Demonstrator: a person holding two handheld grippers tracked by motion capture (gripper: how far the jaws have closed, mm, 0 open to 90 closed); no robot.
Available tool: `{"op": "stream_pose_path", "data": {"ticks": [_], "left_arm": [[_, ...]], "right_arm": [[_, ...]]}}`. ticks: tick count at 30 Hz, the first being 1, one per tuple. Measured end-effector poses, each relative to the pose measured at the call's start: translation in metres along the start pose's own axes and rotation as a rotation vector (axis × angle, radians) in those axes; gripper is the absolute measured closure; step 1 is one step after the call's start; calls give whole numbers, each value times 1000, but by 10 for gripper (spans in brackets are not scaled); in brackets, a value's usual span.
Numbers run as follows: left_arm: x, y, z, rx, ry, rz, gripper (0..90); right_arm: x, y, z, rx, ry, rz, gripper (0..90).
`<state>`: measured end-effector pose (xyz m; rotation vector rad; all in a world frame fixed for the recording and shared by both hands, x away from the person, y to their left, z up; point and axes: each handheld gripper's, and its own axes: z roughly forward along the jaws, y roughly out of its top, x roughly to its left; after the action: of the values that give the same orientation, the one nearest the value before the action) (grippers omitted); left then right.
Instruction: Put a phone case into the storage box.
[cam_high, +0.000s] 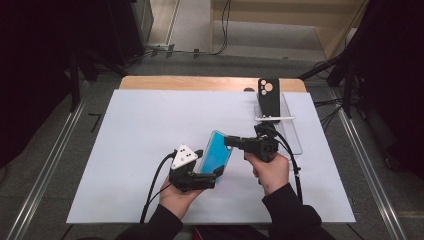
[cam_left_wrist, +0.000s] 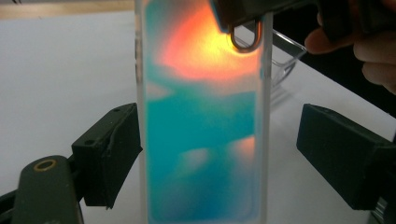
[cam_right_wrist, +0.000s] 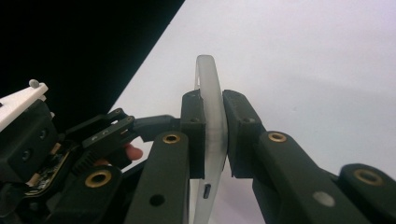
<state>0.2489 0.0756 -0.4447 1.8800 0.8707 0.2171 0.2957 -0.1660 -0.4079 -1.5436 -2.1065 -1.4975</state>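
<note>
Right tongs (cam_right_wrist: 215, 135) clamp phone case (cam_right_wrist: 211, 116) edgewise.

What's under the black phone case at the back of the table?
The black phone case leans on a clear stand, a white bar across its foot. What its lower end rests on is hidden.

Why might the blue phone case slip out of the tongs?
The phone case looks smooth and glossy, so probably slippery. The right tongs pinch only its thin edge. It seems thin and light, likely bending a little.
</note>
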Motion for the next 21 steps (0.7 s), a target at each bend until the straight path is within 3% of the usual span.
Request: {"op": "stream_pose_path", "data": {"ticks": [8,11,15,18,21], "left_arm": [[6,7,-4,96,-86,-41,141],[11,9,-4,137,-95,-45,166],[17,14,-6,167,-117,-47,172],[23,17,-7,202,-134,-50,172],[27,20,-5,238,-130,-21,172]], "right_arm": [[7,0,-2,23,-78,-144,773],[8,-1,-3,19,-88,-179,773],[5,0,-4,31,-93,-207,773],[3,0,-6,33,-72,-224,773],[5,0,-8,41,-56,-273,774]]}}
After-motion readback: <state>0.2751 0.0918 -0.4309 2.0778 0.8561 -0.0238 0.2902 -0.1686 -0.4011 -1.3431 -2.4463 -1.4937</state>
